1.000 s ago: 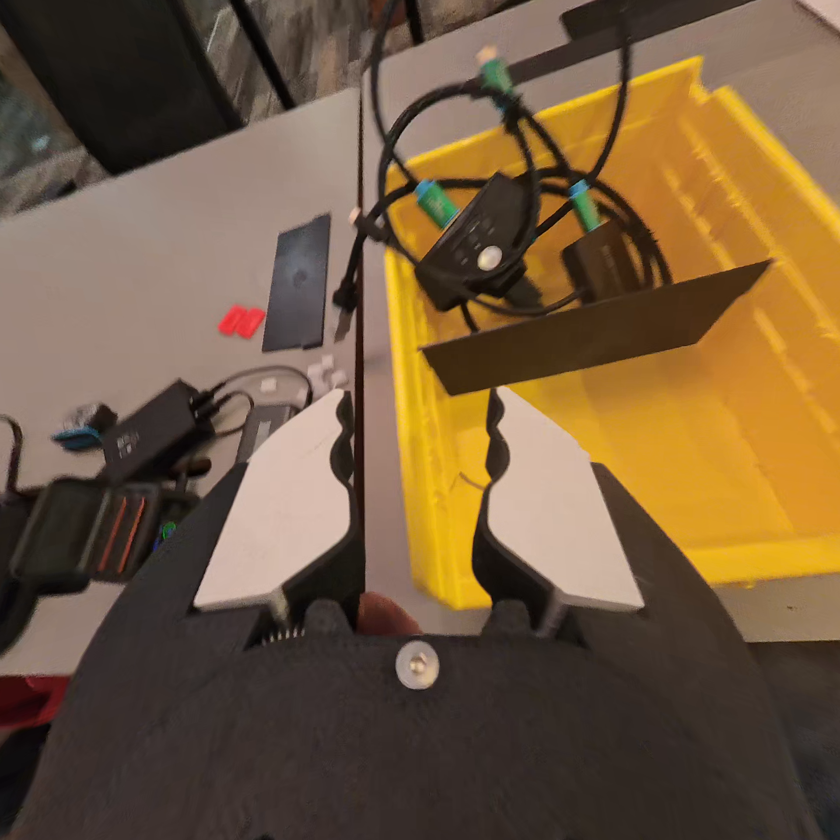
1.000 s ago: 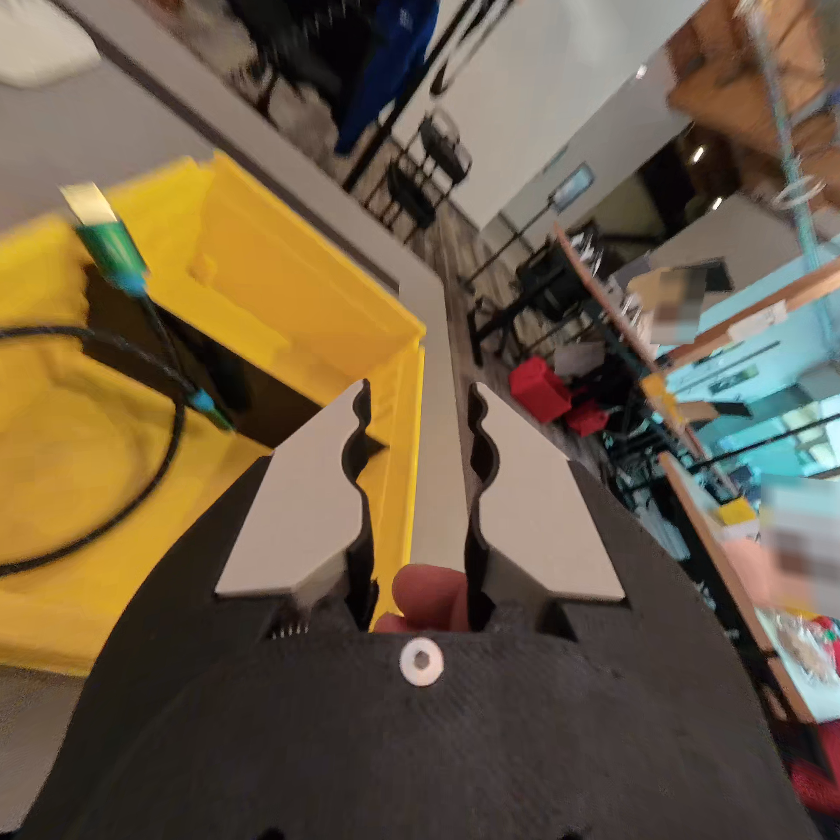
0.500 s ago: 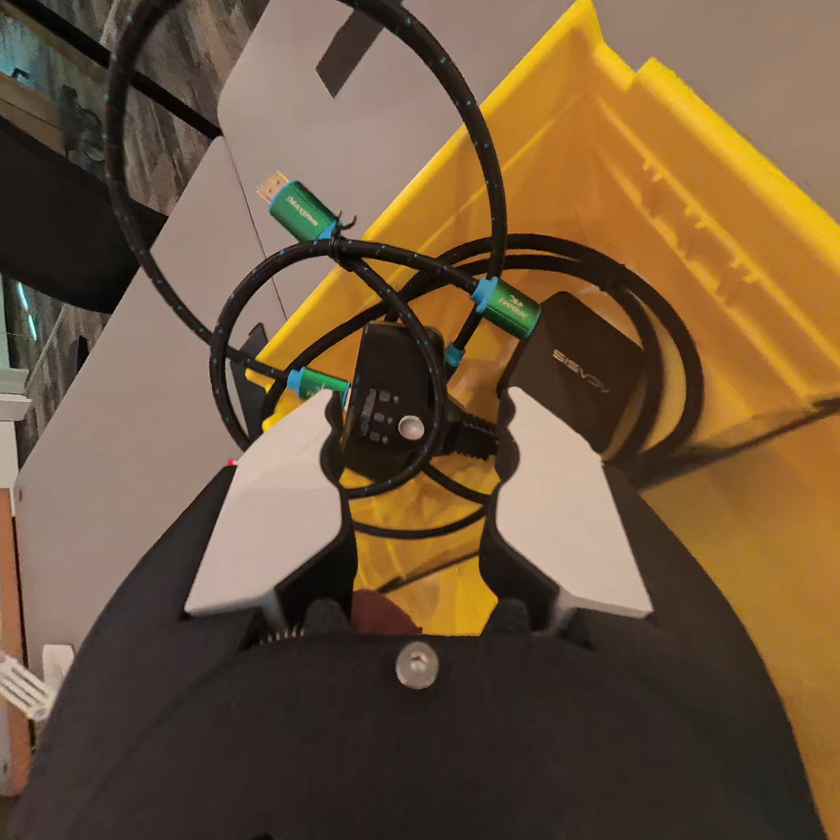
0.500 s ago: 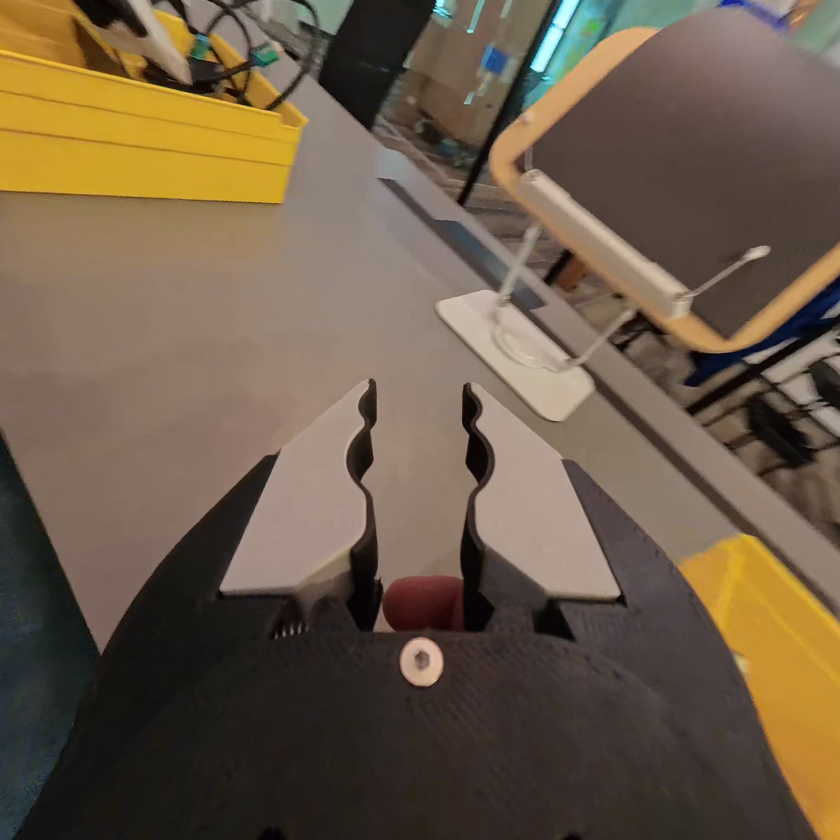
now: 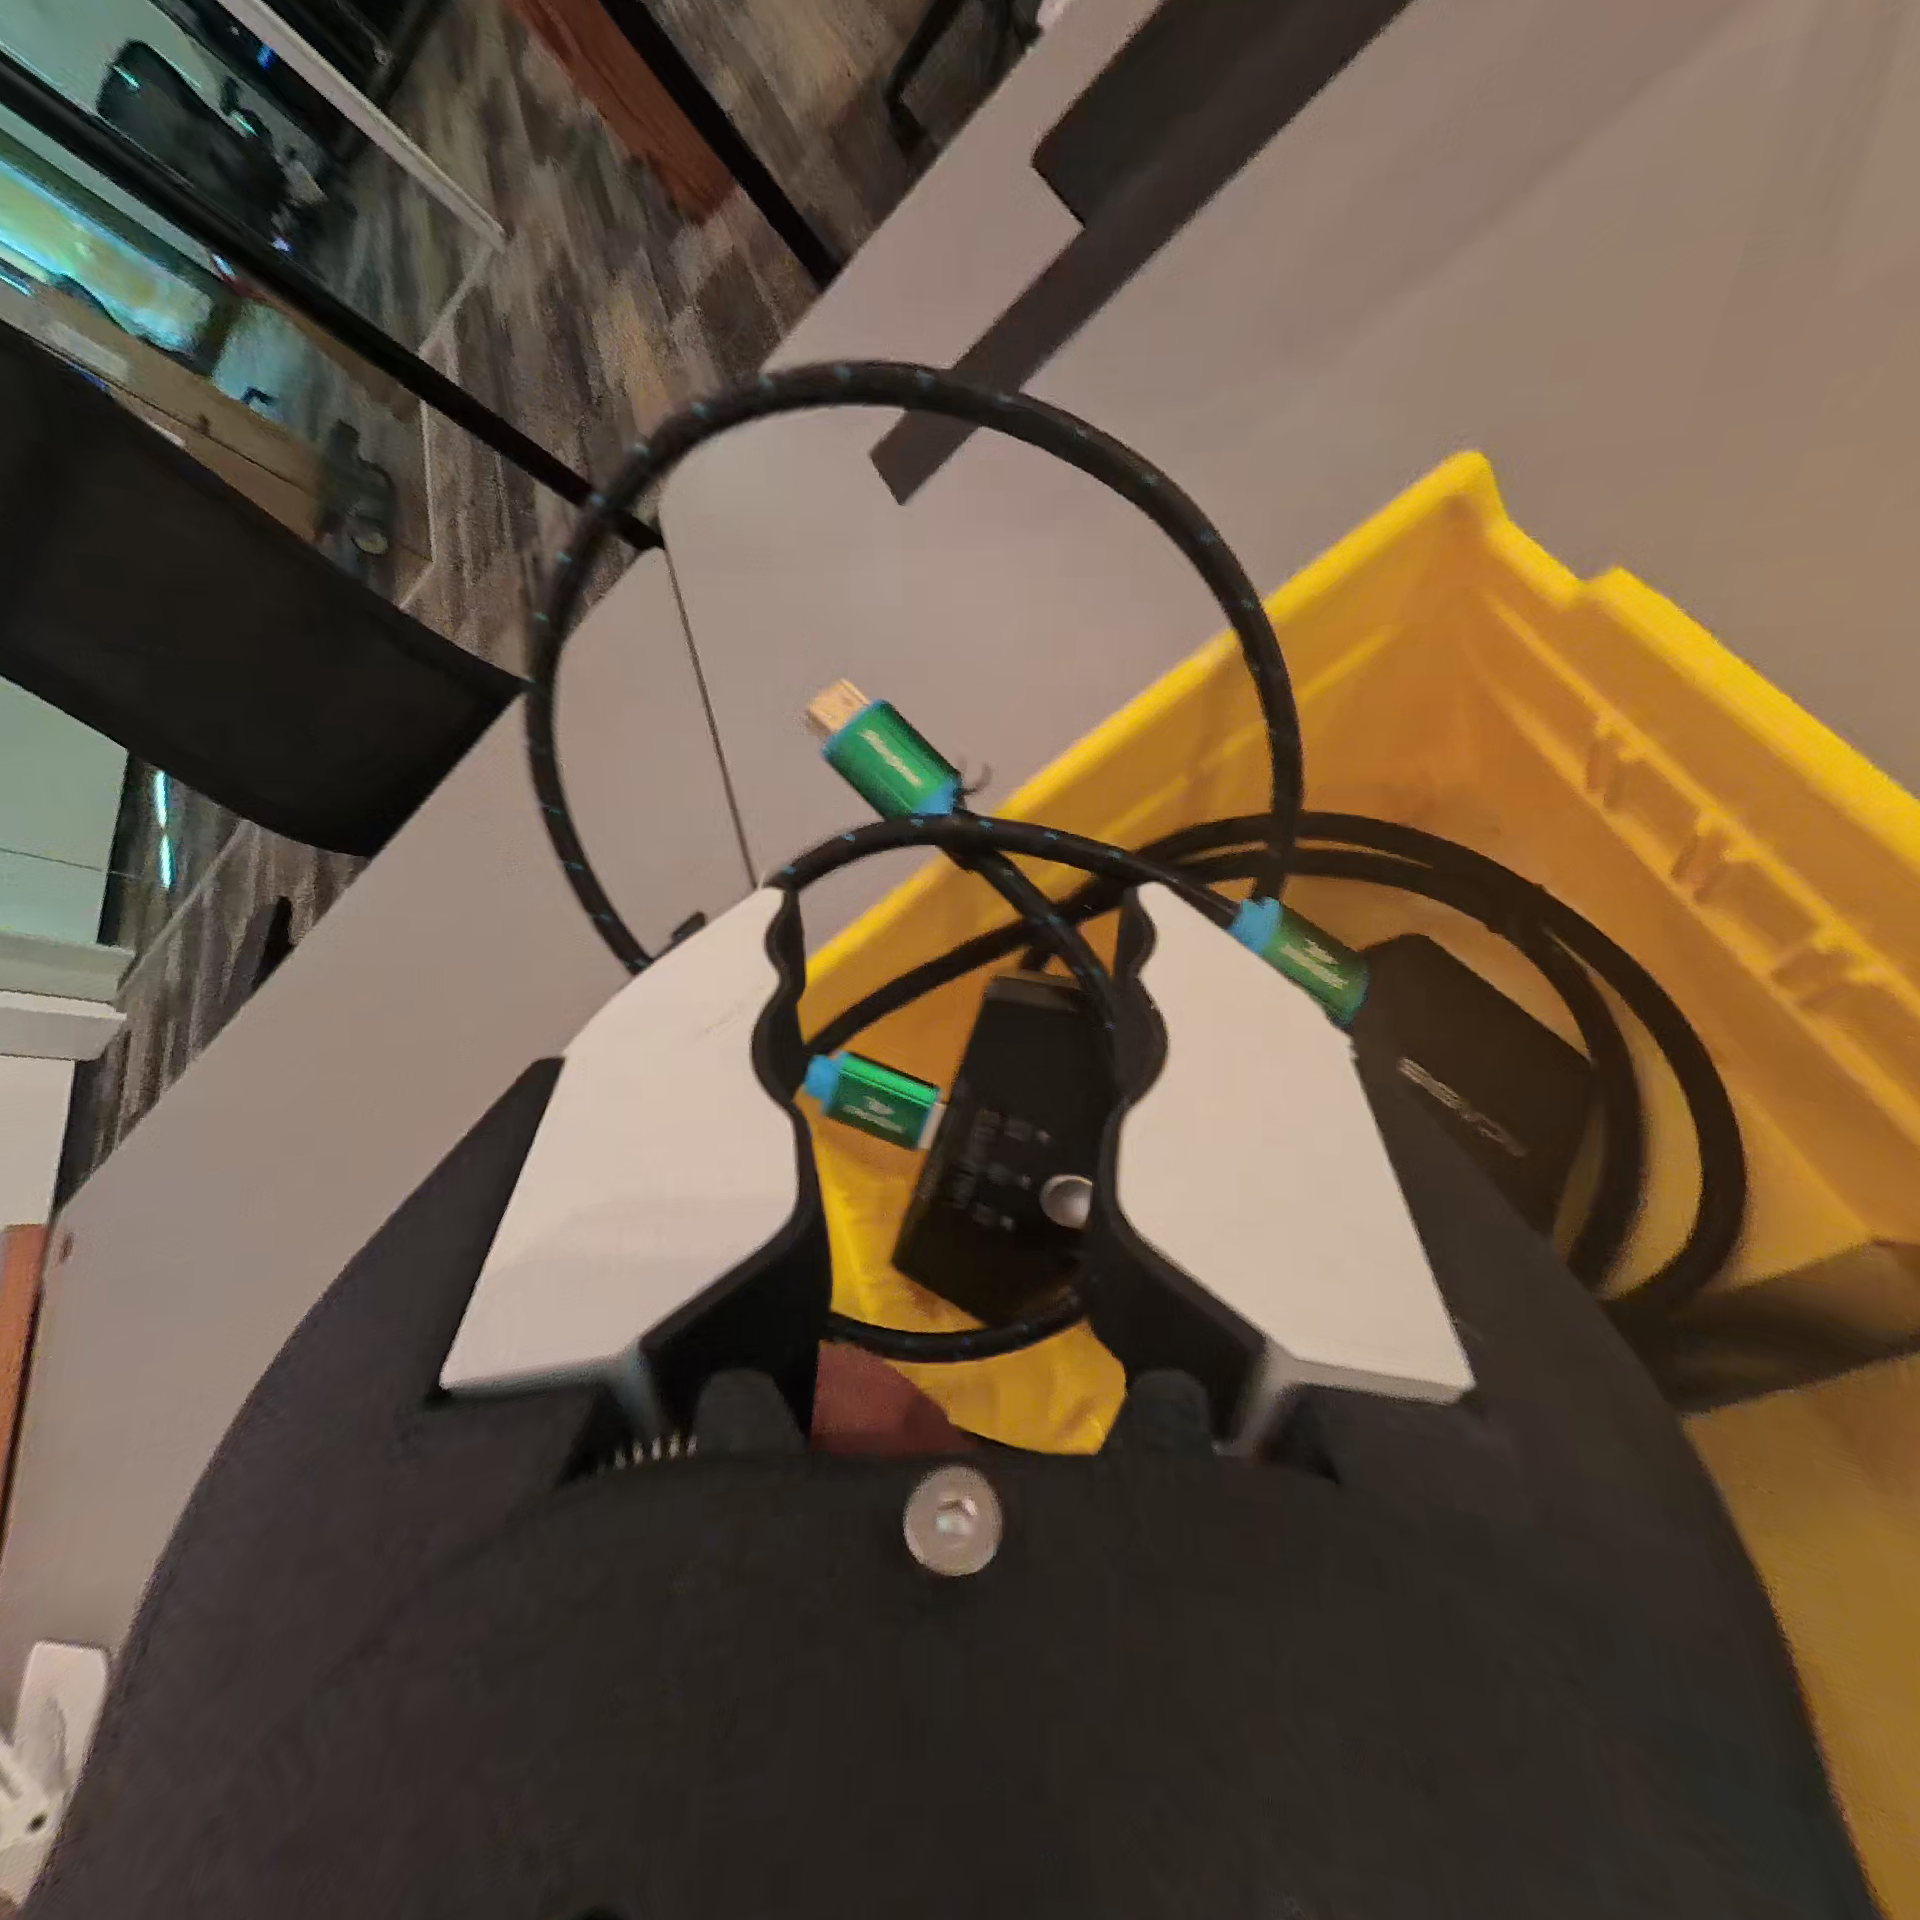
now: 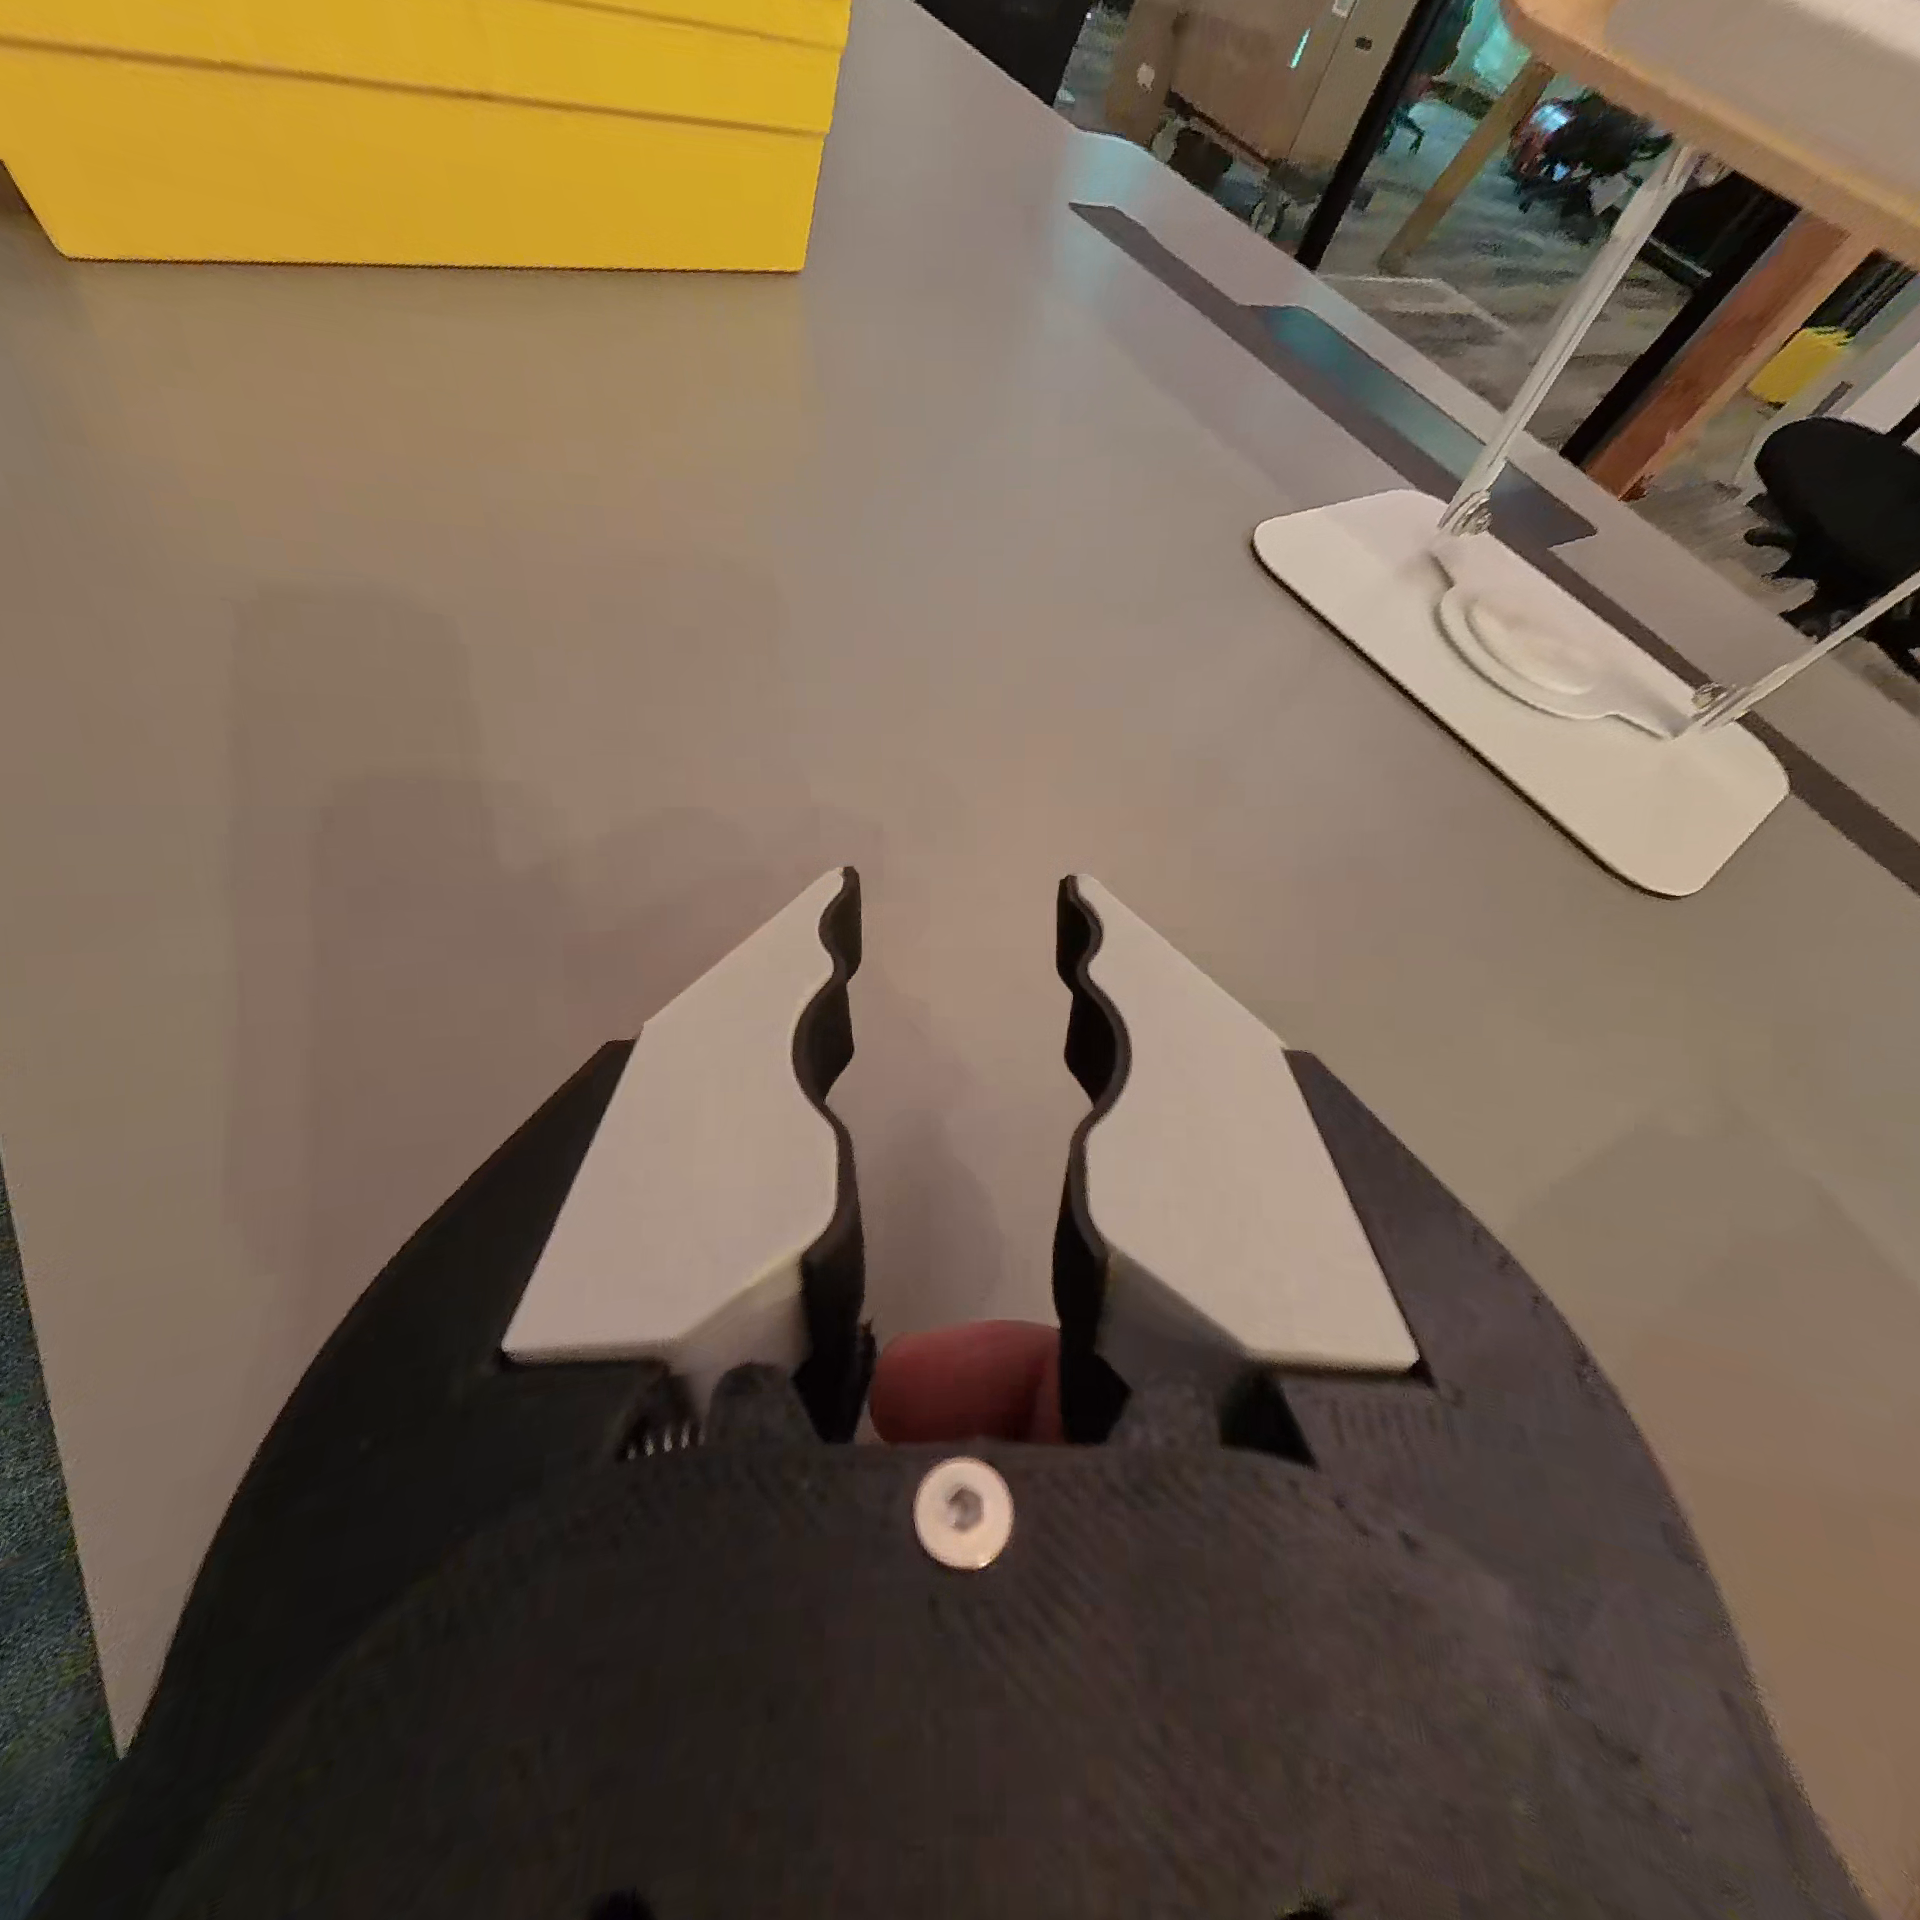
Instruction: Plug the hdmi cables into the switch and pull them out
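Left gripper (image 5: 961,914) is spread wide, holding nothing, right over the switch (image 5: 1003,1143) sitting in the yellow bin (image 5: 1558,790) among tangled cables (image 5: 1273,665). Right gripper (image 6: 956,883) hovers over the bare table (image 6: 520,571), jaws parted and empty.

1. The switch (image 5: 1013,1138) was a small black box with a row of buttons and a round silver knob on top, lying tilted inside the yellow bin (image 5: 1621,790).
2. The hdmi cables (image 5: 727,436) were black braided cords flecked with blue, looped loosely over and around the switch.
3. One green plug (image 5: 871,1099) lay against the switch's side.
4. A second green plug (image 5: 891,767) stuck up free, its gold tip bare.
5. A third green plug (image 5: 1311,958) met a black box (image 5: 1475,1101) beside the switch.
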The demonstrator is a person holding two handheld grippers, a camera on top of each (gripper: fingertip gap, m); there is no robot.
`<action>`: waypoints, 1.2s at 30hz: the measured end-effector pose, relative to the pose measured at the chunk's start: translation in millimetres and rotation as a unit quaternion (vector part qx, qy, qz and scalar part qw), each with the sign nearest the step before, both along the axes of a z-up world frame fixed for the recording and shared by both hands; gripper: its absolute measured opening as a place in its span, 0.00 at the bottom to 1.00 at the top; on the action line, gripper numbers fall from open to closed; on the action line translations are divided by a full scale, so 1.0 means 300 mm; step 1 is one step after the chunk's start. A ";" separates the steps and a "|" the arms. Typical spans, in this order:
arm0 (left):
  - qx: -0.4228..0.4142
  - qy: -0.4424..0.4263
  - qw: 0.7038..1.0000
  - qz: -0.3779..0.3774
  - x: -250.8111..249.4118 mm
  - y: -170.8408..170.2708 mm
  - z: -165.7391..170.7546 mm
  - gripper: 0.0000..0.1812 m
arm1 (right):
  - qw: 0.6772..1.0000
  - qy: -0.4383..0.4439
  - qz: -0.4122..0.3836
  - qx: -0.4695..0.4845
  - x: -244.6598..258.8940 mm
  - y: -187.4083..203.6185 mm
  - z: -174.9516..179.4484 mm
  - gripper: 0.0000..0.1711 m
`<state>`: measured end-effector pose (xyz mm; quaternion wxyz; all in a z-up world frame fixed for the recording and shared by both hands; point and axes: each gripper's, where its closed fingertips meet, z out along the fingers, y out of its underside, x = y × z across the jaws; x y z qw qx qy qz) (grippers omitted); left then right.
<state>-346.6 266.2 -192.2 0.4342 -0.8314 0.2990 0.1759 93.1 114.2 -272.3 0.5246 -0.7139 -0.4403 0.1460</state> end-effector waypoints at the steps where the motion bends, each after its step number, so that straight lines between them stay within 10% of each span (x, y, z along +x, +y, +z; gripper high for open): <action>1: -0.004 0.006 1.000 0.002 -0.014 0.013 0.010 0.32 | 1.000 -0.001 0.001 -0.004 -0.001 0.001 -0.006 0.21; 15: -0.078 0.237 0.967 -0.056 -0.094 0.119 -0.031 0.08 | 0.999 -0.039 0.001 -0.001 -0.010 0.004 -0.037 0.21; 36: 0.163 0.218 0.962 -0.028 -0.018 -0.114 0.483 0.04 | 0.999 -0.053 0.000 0.000 -0.012 0.003 -0.049 0.21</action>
